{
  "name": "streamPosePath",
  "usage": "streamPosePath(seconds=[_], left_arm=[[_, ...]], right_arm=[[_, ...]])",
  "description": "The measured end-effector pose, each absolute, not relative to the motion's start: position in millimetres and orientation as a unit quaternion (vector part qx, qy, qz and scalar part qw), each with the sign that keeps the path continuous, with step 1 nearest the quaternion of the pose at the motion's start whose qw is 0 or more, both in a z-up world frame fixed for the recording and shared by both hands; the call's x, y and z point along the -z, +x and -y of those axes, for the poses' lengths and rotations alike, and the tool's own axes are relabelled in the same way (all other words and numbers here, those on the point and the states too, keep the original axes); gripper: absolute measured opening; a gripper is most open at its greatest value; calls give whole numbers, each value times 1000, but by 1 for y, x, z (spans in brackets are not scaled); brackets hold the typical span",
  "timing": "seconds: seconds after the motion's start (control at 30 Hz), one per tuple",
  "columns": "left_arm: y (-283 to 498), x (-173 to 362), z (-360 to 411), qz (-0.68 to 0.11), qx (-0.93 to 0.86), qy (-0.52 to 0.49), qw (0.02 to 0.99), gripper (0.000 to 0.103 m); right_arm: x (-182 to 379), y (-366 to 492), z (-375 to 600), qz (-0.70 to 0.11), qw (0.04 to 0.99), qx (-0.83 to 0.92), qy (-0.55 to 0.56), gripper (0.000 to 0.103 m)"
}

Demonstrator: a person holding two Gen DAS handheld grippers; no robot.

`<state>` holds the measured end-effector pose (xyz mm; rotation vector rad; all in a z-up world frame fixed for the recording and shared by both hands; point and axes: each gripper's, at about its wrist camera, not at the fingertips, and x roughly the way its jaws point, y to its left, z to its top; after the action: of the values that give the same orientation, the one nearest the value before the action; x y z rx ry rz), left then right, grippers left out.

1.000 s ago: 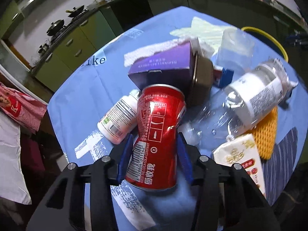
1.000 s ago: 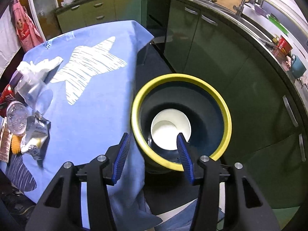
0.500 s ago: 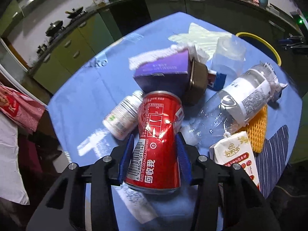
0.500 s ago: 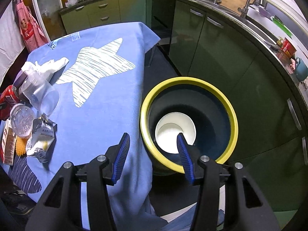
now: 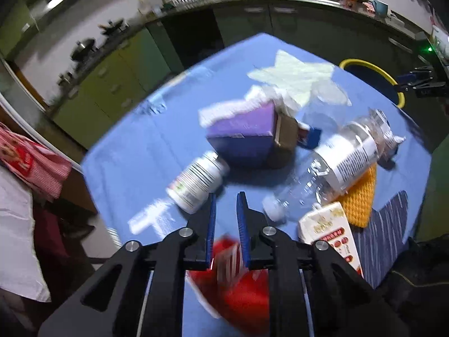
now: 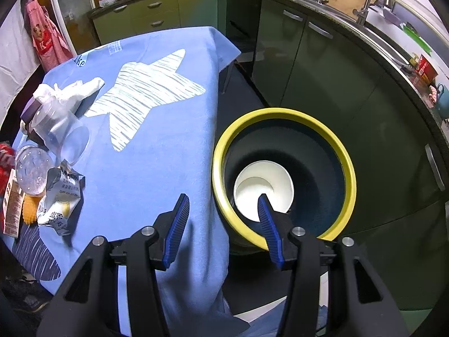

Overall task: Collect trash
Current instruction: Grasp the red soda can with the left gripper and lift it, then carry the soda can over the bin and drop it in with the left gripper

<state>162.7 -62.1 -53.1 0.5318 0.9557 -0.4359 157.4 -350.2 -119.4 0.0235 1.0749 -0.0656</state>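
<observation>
In the left wrist view my left gripper (image 5: 226,199) has its jaws nearly together with nothing between the tips. The red cola can (image 5: 233,286) is blurred below the fingers, out of the jaws. Ahead on the blue tablecloth (image 5: 134,151) lie a white pill bottle (image 5: 195,182), a purple box (image 5: 244,137), a clear plastic bottle (image 5: 331,165), a milk carton (image 5: 331,233) and an orange foam net (image 5: 360,196). My right gripper (image 6: 223,200) is open and empty, over the table edge beside the yellow-rimmed bin (image 6: 348,168), which holds a white paper cup (image 6: 263,188).
The bin also shows at the far right of the left wrist view (image 5: 373,70). Near the right gripper lie a crumpled foil pack (image 6: 60,196), a clear plastic cup (image 6: 60,129) and white tissue (image 6: 70,90). Green kitchen cabinets (image 6: 322,84) surround the table.
The red can has slipped out of my left gripper and dropped below the fingers; the jaws have closed nearly together. The left gripper lifted. The right gripper drifted slightly away from the bin.
</observation>
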Motion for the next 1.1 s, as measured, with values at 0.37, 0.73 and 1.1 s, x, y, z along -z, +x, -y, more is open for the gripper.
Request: streamPosePath(seconds=[0.37, 0.73, 1.1], left_arm=[[180, 70, 31, -605, 174, 209, 748, 66], [171, 95, -2, -717, 55, 117, 685, 63], [166, 120, -23, -765, 9, 60, 641, 75]], right_arm=[[114, 165, 338, -519, 855, 23, -11, 51], [112, 162, 332, -517, 856, 1, -16, 55], [124, 160, 332, -524, 852, -11, -7, 56]])
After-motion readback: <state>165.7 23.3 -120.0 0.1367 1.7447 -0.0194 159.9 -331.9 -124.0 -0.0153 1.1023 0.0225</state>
